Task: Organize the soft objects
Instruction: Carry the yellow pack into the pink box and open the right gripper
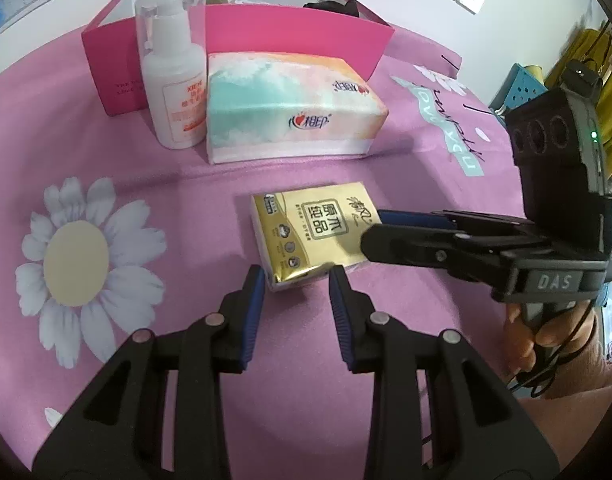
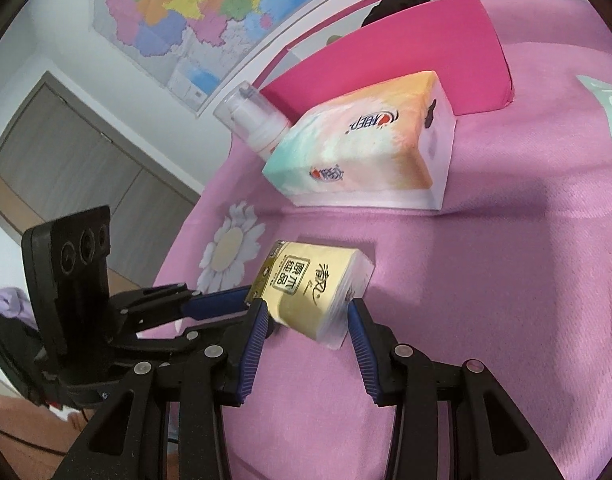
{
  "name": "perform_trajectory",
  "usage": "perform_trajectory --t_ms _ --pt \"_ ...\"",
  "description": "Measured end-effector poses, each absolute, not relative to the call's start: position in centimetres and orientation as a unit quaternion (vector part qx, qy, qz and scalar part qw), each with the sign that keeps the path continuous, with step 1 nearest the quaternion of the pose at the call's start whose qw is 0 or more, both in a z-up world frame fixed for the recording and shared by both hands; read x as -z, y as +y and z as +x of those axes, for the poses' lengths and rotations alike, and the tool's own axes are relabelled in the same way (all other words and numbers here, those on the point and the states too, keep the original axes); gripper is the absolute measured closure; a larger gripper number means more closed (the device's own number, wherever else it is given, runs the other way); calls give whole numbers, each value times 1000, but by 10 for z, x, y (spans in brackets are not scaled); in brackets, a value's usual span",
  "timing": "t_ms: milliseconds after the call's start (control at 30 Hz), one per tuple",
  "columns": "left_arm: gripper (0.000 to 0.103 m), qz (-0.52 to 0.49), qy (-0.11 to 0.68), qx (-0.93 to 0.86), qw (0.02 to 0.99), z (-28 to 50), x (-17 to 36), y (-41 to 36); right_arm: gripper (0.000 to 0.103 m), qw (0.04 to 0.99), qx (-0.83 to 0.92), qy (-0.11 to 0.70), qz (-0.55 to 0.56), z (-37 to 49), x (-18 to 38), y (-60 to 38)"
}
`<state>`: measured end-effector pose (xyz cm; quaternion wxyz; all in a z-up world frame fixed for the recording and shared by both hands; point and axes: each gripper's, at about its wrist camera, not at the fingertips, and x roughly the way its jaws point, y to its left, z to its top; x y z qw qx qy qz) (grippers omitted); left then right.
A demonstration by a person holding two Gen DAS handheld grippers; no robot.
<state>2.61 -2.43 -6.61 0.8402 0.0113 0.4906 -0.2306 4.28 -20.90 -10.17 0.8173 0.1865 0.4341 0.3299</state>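
Gold foil tissue pack (image 1: 310,236) lies unboxed on the pink cloth, both grippers' fingers straddling its corners, whether gripping I cannot tell; pink box (image 1: 298,36) awaits.

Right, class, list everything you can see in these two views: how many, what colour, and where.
gold tissue pack: one, gold and white, mid-cloth, between grippers
pastel tissue pack: one, teal and orange, behind gold pack
pump bottle: one, white, left of pastel pack
box: one, pink, open, behind bottle
tablecloth: one, pink, daisy print
wall map: one, multicoloured, behind table
left gripper: one, black, blue pads, gripping gold pack's end
right gripper: one, same colours, gripping gold pack too
hand: one, holding right gripper
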Motion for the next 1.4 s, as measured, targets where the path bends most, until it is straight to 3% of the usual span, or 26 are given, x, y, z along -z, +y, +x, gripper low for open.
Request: perform_trajectory --t_ms 200,433,767,1100,1400 --pt "68 11 487 233 842 28 63 -24 60 817 -327 435 189 48 103 -208" --pt "68 11 483 232 844 27 59 -24 68 823 -318 437 177 50 104 -205" --pt "67 7 433 252 865 31 12 -26 68 839 -327 404 163 49 69 -208" --pt "66 -2 394 240 887 95 -38 -31 68 871 -332 335 138 89 3 -212" --pt "66 -4 394 208 895 150 -48 -34 68 874 -328 326 148 152 -12 -210"
